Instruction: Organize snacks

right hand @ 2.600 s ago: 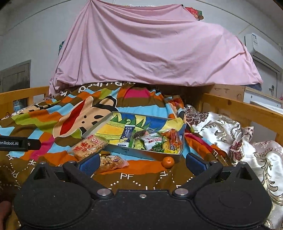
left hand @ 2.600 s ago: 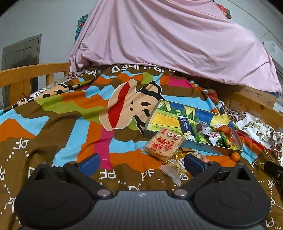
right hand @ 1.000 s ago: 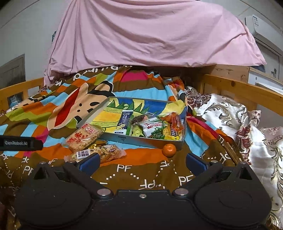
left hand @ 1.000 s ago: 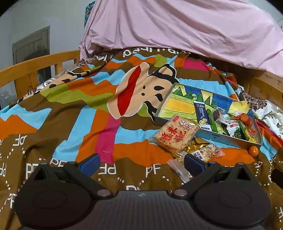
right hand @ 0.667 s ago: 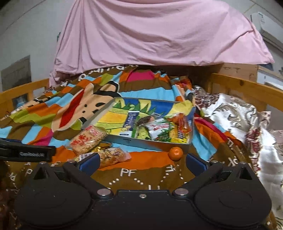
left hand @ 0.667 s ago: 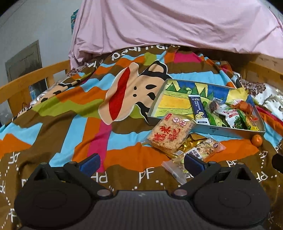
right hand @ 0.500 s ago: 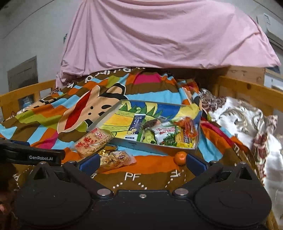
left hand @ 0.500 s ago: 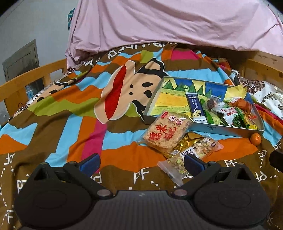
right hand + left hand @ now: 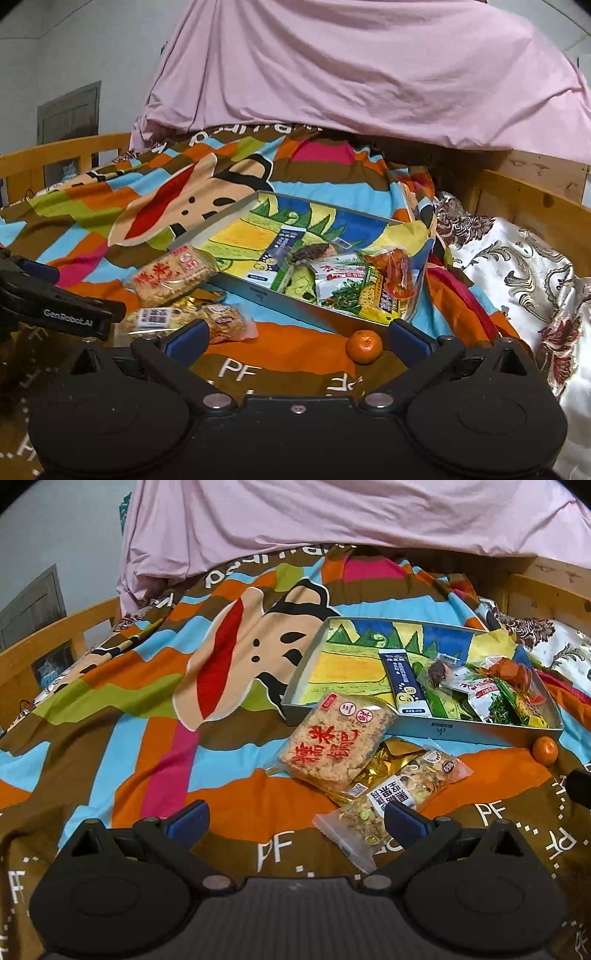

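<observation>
A shallow picture-printed box (image 9: pixel 295 698) (image 9: pixel 236 284) lies on the bed with several snack packets at its right end. In front of it lie a rice-cracker pack with red characters (image 9: pixel 332 740) (image 9: pixel 173 275), a gold packet (image 9: pixel 384 766) and a clear nut-bar packet (image 9: pixel 399 797) (image 9: pixel 221 321). A small orange (image 9: pixel 544 750) (image 9: pixel 364 346) sits by the box's near right corner. My left gripper (image 9: pixel 295 818) hangs open just before the nut-bar packet, its right finger (image 9: pixel 402 818) over it. My right gripper (image 9: pixel 297 336) is open, the orange between its fingers.
A colourful cartoon blanket (image 9: pixel 147 701) covers the bed. Wooden rails (image 9: pixel 55 627) (image 9: pixel 535 199) run along both sides. A pink sheet (image 9: pixel 351 66) hangs across the back. A white patterned quilt (image 9: pixel 517 258) lies at the right. The left gripper's black arm (image 9: pixel 55 306) crosses the right view's left edge.
Both grippers have moved forward and lower toward the snacks, which now look larger. The left gripper's arm reaches further into the right wrist view. Both stay open.
</observation>
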Available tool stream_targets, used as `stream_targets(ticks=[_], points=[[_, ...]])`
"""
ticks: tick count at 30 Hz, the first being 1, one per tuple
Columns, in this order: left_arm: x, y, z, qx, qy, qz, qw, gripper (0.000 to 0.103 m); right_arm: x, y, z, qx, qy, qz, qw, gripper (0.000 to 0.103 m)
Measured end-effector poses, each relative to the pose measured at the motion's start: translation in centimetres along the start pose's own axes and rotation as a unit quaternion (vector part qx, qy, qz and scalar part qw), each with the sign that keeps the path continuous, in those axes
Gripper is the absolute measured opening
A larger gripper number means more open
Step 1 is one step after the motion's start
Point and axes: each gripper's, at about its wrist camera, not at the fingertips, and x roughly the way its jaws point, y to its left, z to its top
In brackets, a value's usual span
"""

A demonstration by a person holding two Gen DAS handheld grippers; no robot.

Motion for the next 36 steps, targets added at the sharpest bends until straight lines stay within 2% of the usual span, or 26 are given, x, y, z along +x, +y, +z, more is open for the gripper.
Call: stream_targets(ticks=[10, 19, 22, 25, 27, 31, 36], points=[[1.0, -0.7, 0.5, -0.022, -0.026, -0.04, 0.9986, 0.103, 1.1, -1.6, 0.3, 0.033, 0.001, -0.009, 0.999, 0.102], [1.7, -1.2, 1.3, -0.053, -0.025, -0.061, 0.9964, 0.103, 1.8, -2.8, 0.6, 0.062, 0.002, -0.009, 0.998, 0.102], [2.2, -1.5, 1.3, -0.043, -0.025, -0.074, 0.996, 0.103, 2.0, -3.5, 0.4, 0.079, -0.001, -0.014, 0.997, 0.102], [2.4, -1.7, 0.9, -0.031, -0.031, -0.114, 0.9925, 0.103, 2.2, -4.1, 0.2, 0.093, 0.001, -0.011, 0.996, 0.103], [2.5, -2.1, 0.4, -0.021, -0.034, -0.128, 0.991, 0.103, 2.4, -4.1, 0.1, 0.084, 0.003, -0.015, 0.996, 0.103], [3.1, -3.4, 0.1, 0.024, -0.034, -0.138, 0.9895, 0.103, 3.3, -4.3, -0.2, 0.068, 0.013, -0.015, 0.997, 0.102], [3.9, -5.0, 0.9, 0.092, -0.027, -0.175, 0.9799, 0.103, 5.2, -5.2, -0.9, 0.082, 0.055, 0.002, 0.995, 0.102]])
